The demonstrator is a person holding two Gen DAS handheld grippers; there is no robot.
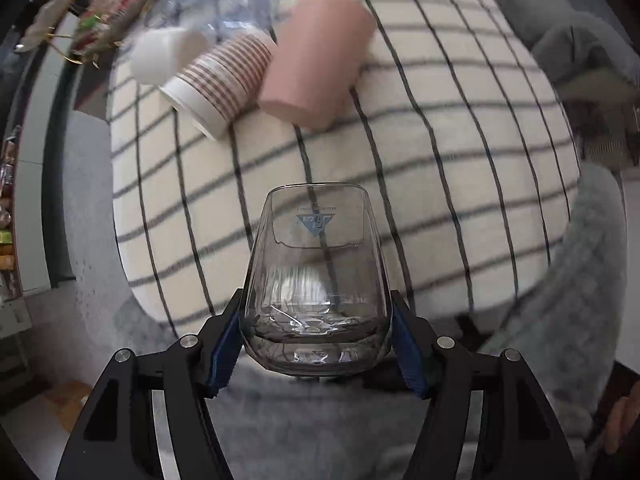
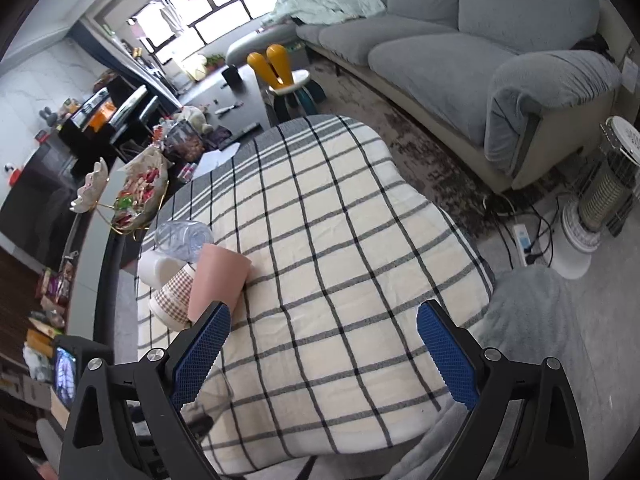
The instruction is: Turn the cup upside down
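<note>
My left gripper is shut on a clear glass cup, its blue pads pressed on the thick base. The cup's mouth points away from me over the checked cloth, and a blue triangle logo on it reads inverted. My right gripper is open and empty above the checked cloth. A pink cup, a checked paper cup and a white cup lie on their sides at the cloth's left edge. They also show in the left wrist view: pink cup, paper cup, white cup.
A clear plastic bottle lies behind the cups. A snack basket stands left of the table. A grey sofa, a heater and a power strip with cables are to the right. A grey blanket hangs at the cloth's near right.
</note>
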